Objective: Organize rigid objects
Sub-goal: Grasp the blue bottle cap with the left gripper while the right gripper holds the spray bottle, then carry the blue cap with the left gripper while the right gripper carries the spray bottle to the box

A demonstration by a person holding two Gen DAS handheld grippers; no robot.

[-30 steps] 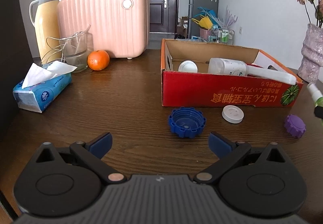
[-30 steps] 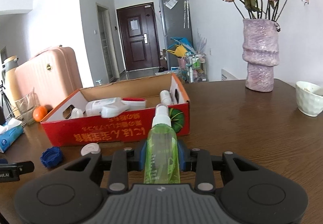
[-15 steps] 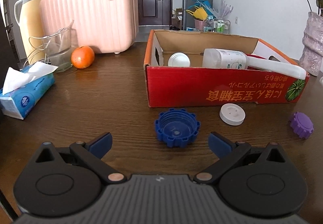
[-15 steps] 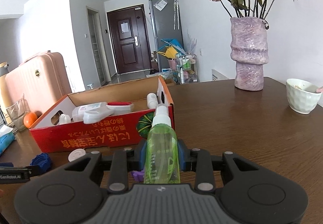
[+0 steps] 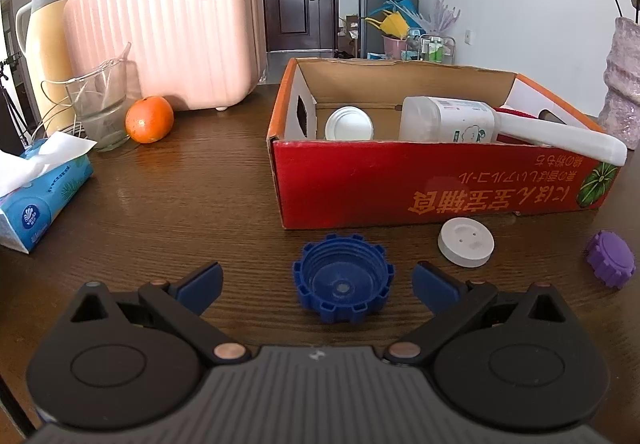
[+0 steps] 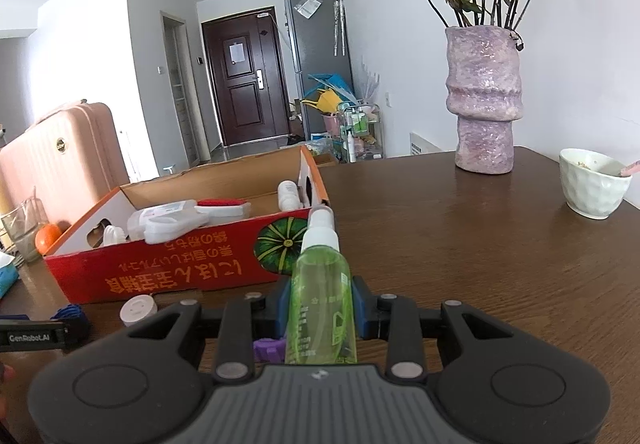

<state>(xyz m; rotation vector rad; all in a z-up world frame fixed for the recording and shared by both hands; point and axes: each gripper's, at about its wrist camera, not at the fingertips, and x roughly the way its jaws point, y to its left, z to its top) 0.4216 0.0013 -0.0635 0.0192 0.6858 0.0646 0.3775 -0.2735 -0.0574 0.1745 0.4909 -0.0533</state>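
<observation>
left gripper point(image 5: 316, 280): jaws wide apart, empty, flanking the ridged blue plastic cap point(image 5: 343, 278), which lay just before the red cardboard box point(image 5: 440, 183); light, stiff, best pinched across its rim. right gripper point(image 6: 320, 306): clamped on the green translucent spray bottle point(image 6: 321, 292), beside the box's right end; smooth, likely slippery.

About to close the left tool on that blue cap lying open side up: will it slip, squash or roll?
The blue cap looks like stiff moulded plastic, so it probably won't squash. Its notched rim should give the left tool some bite. Lying flat on the table, it seems unlikely to roll, and is probably light.
</observation>
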